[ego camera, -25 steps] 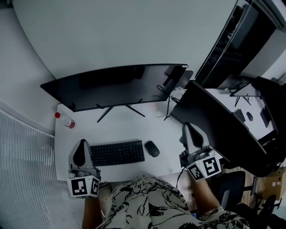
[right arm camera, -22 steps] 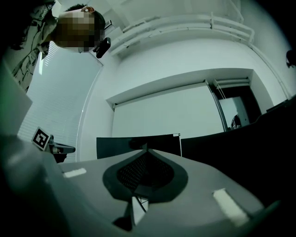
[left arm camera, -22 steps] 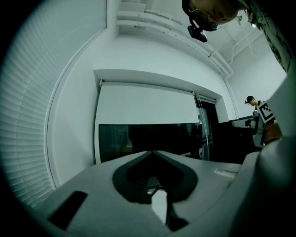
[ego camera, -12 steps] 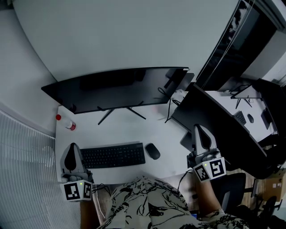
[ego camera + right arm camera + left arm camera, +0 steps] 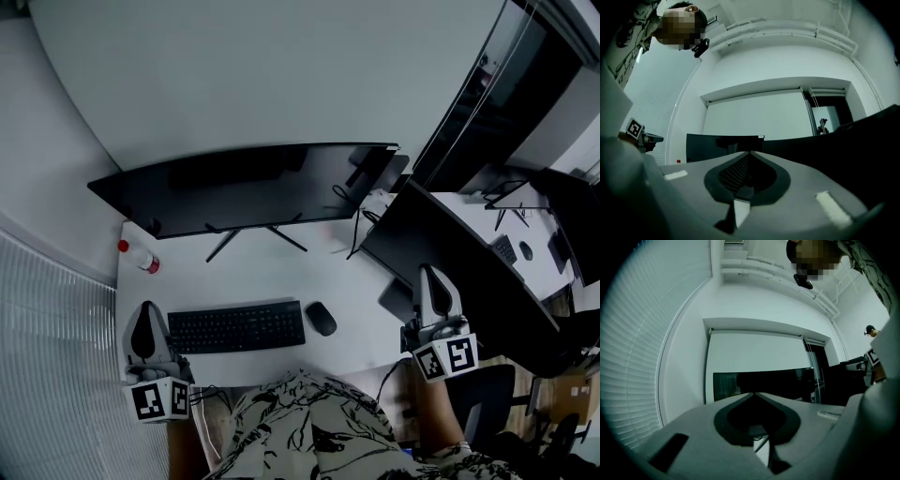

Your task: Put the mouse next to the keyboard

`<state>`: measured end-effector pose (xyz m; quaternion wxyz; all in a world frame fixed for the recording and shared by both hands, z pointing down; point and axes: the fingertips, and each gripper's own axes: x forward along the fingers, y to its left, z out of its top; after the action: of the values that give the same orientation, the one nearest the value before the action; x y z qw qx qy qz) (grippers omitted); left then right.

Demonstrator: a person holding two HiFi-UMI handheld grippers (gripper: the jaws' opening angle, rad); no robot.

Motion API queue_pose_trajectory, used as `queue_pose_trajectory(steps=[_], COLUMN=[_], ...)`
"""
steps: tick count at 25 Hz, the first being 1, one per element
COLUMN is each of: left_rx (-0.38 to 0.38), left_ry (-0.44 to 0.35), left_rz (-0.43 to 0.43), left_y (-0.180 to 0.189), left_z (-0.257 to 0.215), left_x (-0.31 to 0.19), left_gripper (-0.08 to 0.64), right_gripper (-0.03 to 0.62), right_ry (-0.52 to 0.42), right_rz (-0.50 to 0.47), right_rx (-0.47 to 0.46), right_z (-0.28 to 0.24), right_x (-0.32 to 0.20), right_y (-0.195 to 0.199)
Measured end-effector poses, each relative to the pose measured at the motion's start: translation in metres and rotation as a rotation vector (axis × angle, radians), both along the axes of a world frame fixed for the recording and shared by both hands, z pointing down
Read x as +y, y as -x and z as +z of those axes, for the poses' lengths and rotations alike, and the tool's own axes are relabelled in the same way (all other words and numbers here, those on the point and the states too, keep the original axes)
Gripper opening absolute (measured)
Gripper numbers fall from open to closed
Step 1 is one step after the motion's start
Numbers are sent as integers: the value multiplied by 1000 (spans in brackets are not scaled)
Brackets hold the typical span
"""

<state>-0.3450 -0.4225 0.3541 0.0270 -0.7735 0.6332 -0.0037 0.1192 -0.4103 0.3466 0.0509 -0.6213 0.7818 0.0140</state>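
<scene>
a: what's on your screens? start with the big stuff.

b: under the head camera i've got the white rectangular desk (image 5: 281,267). a wide black curved monitor (image 5: 244,183) runs across the back, and a second dark screen (image 5: 441,248) is angled in at the right. in front of the big monitor lies the flat black keyboard (image 5: 236,326).

a: and your grippers?

b: i'm holding the left gripper (image 5: 143,309) just off the keyboard's left end. the right gripper (image 5: 434,274) is out by the desk's right edge, in front of the second screen. in the left gripper view the jaws meet at their tips with nothing between them. the right gripper view shows the same: pressed together and empty.

a: where's the mouse?

b: the small black oval mouse (image 5: 321,318) sits on the desk just beside the keyboard's right end, with a thin strip of white between them. neither gripper touches it, and the right one is well apart from it. the smallest thing here is a clear plastic bottle with a red cap (image 5: 139,257) at the far left corner, which plays no part in this.

a: so how far along are you?

b: i'd judge the placing done, since the mouse rests where the task wants it and i'm holding nothing. as far as i can see, all that's left is keeping both grippers clear of it.
</scene>
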Motion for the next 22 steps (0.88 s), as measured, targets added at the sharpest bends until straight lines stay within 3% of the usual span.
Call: queue_pose_trajectory(steps=[22], left_rx=[19], left_ry=[22], left_rz=[7], left_y=[-16], left_z=[11], left_x=[3], left_gripper=[-2], right_gripper=[5], right_ry=[62], right_rz=[8], right_rx=[15], right_z=[23], right_x=[0], right_y=[3])
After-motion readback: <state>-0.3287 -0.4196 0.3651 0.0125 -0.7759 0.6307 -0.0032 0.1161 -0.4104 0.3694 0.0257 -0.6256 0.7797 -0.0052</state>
